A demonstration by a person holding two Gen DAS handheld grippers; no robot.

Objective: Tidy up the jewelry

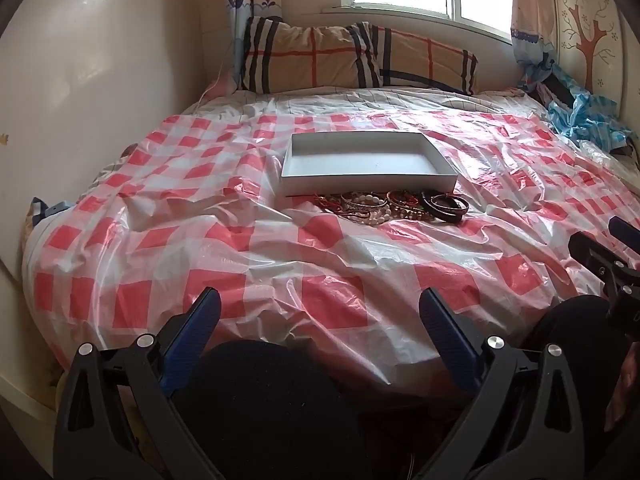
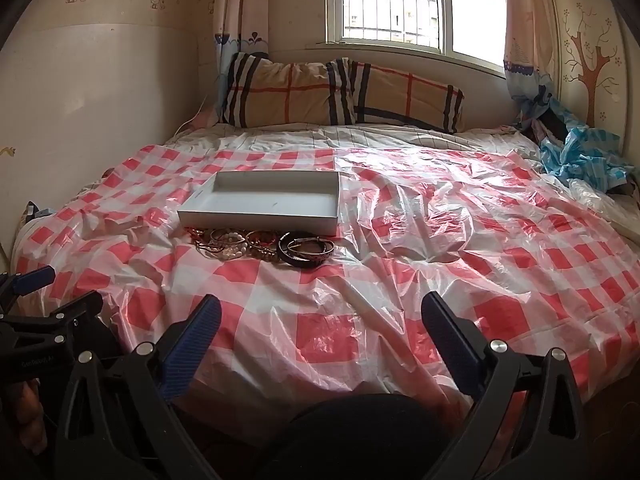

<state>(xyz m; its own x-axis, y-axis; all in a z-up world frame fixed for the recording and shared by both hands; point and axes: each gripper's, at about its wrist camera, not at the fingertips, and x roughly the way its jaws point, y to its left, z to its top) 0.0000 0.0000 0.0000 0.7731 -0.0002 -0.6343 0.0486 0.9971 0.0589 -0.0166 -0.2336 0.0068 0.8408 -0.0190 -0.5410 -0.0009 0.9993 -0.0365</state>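
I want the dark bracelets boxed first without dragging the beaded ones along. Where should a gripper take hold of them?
Grip the near rim of the dark bracelets, coming from the right gripper's side. They lie flat at the pile's right end, with bare plastic sheet beside them, while the beaded bracelets crowd their left. One finger inside the loop, one outside, probably lifts them free.

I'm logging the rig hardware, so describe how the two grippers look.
Both match. The left gripper and right gripper have black plastic frames with triangular cut-outs, silver round bolts and blue ribbed fingers. Faint pale lettering marks the left one's body in the right view. No cables or sleeves show.
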